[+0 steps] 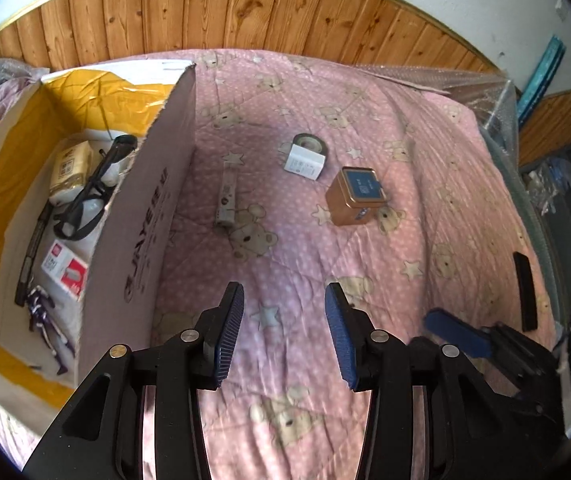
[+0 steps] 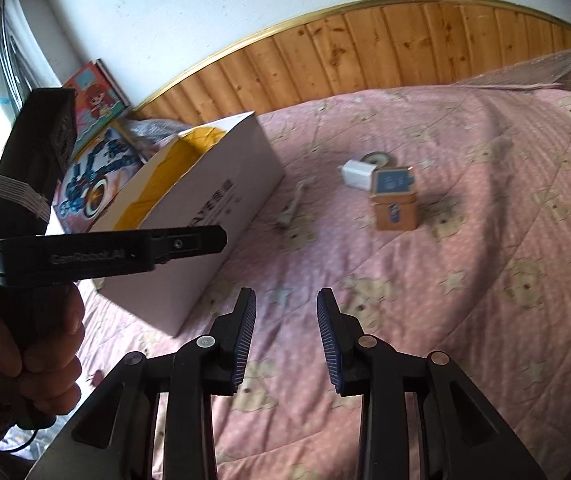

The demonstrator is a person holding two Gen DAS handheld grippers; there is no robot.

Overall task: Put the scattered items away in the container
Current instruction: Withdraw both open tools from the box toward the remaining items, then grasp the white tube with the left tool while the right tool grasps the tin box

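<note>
A white cardboard box (image 1: 133,216) with yellow tape inside stands at the left on the pink quilt; it also shows in the right wrist view (image 2: 205,224). It holds glasses (image 1: 93,188), a tissue pack (image 1: 70,168), a red-and-white box (image 1: 65,272) and a small figure (image 1: 45,320). On the quilt lie a grey stick-shaped item (image 1: 226,200), a white charger (image 1: 305,162) against a tape roll (image 1: 310,142), and a brown cube tin (image 1: 355,196). My left gripper (image 1: 284,300) is open and empty above the quilt. My right gripper (image 2: 286,304) is open and empty.
A black bar (image 1: 524,288) lies near the bed's right edge. The right gripper's blue finger (image 1: 455,332) shows at the lower right of the left view. Wood panelling (image 1: 245,8) backs the bed. Picture books (image 2: 97,120) lean behind the box.
</note>
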